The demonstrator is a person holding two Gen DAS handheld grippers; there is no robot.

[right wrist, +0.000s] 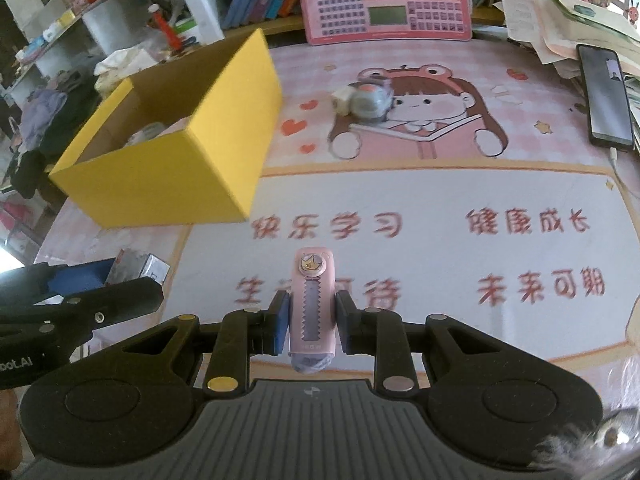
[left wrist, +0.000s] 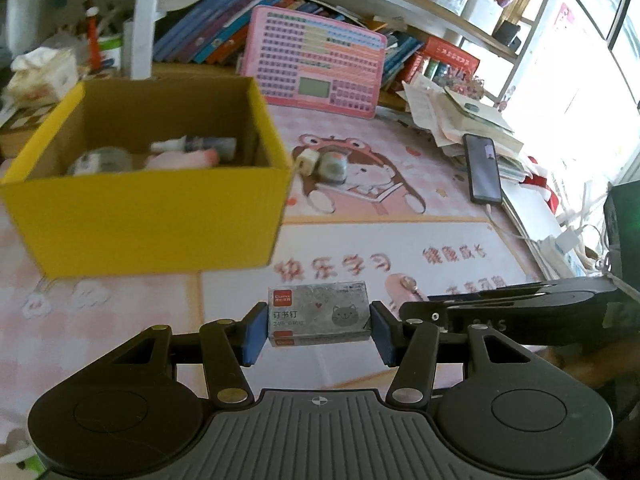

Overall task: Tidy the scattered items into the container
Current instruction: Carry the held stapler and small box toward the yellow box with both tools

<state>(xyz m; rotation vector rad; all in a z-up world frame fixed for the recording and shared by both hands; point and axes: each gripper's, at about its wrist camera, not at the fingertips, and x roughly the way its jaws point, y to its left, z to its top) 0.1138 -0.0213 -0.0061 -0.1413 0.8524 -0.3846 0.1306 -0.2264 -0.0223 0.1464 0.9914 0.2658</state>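
Yellow open-topped cardboard box sits on the pink cartoon desk mat, already holding several small items.

Left gripper is clamped on a grey staple box; right gripper is clamped on a pink slider eraser case. A small cream cube and grey round gadget lie just beside the box; a black phone rests near paper piles.

One yellow box, three-ish items inside; one staple box in left claw; one pink cutter in right claw; two small items ahead; one phone.
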